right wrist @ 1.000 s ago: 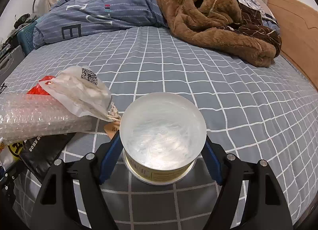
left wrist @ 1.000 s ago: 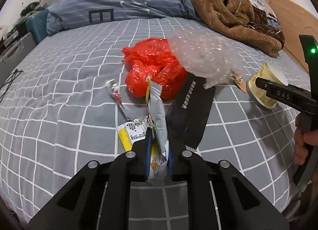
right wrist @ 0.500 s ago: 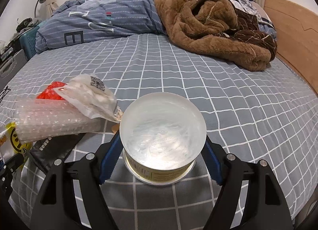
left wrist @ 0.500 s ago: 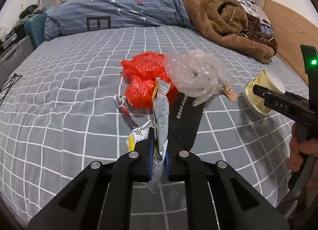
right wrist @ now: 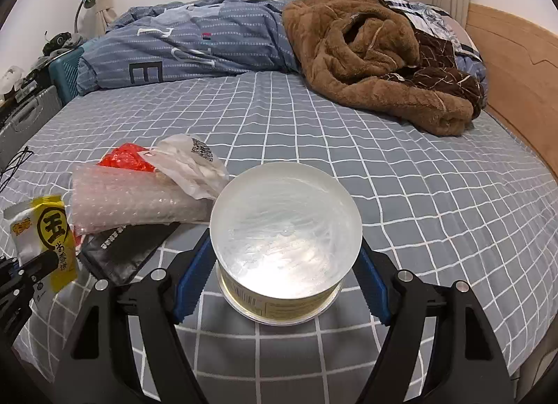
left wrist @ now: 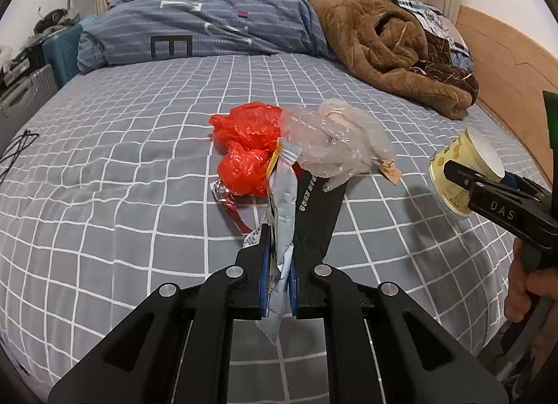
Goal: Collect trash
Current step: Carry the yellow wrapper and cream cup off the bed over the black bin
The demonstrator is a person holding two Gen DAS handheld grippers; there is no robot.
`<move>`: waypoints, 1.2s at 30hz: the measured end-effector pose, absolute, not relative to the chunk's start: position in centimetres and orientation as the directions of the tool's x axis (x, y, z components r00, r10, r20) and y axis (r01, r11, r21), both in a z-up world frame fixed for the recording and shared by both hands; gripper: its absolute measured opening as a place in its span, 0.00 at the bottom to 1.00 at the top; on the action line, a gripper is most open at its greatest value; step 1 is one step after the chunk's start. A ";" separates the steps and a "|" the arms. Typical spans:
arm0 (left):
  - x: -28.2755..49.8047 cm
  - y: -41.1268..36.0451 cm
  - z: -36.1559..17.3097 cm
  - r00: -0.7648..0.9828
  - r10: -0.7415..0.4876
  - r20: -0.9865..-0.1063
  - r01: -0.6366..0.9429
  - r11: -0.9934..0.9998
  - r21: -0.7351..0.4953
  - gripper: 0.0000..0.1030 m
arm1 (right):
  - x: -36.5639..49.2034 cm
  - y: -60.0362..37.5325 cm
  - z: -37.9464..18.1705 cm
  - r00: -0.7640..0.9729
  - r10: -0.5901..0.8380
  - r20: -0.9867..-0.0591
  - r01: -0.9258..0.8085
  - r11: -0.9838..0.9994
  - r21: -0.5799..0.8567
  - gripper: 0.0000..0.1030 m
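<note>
Two pieces grabbed so far, rest of the pile not collected yet. No bin or bag for the trash visible anywhere, so can't say where this stuff ends up.

Starting at the left: left gripper [left wrist: 278, 257] pinched tight on a flat silver-and-yellow foil snack wrapper [left wrist: 281, 208], wrapper standing up between the pads and clear of the grey checked bedsheet [left wrist: 122, 167]. Gripper angled down toward the bed from the near edge.

Middle, all lying on the sheet: small crinkled red-and-silver candy wrapper [left wrist: 228, 200], crumpled red plastic bag [left wrist: 249, 146], flat black pouch with white lettering [left wrist: 319, 212], wad of clear bubble wrap [left wrist: 334, 146] resting on the pouch and touching the red bag, small tan paper tag [left wrist: 390, 170] just beside it.

Over at the right: right gripper [right wrist: 280, 273] spread wide around a round yellow paper tub with a white inside [right wrist: 286, 233], blue pads pressing both sides, looks lifted off the sheet. Also tilted downward, a hand [left wrist: 523, 285] wrapped round its handle at the far right edge.

Roughly a third done, going by what's left.
</note>
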State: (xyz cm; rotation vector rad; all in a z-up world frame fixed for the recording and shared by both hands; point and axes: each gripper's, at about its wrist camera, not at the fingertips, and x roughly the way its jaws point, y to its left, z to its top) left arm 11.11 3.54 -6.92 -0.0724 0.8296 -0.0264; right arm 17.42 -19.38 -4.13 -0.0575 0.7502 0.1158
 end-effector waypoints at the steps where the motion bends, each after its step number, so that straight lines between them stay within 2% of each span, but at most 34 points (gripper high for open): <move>1: 11.0 3.6 -6.9 0.673 -0.051 -0.738 -0.006 0.997 -0.075 0.08 | 17.3 -19.4 -4.0 0.725 0.085 -0.683 -0.125 0.992 -0.010 0.70; 36: 4.9 3.5 -5.0 0.673 -0.043 -0.739 -0.023 0.997 -0.078 0.08 | 10.0 -17.4 -2.6 0.739 0.094 -0.667 -0.168 0.985 -0.047 0.70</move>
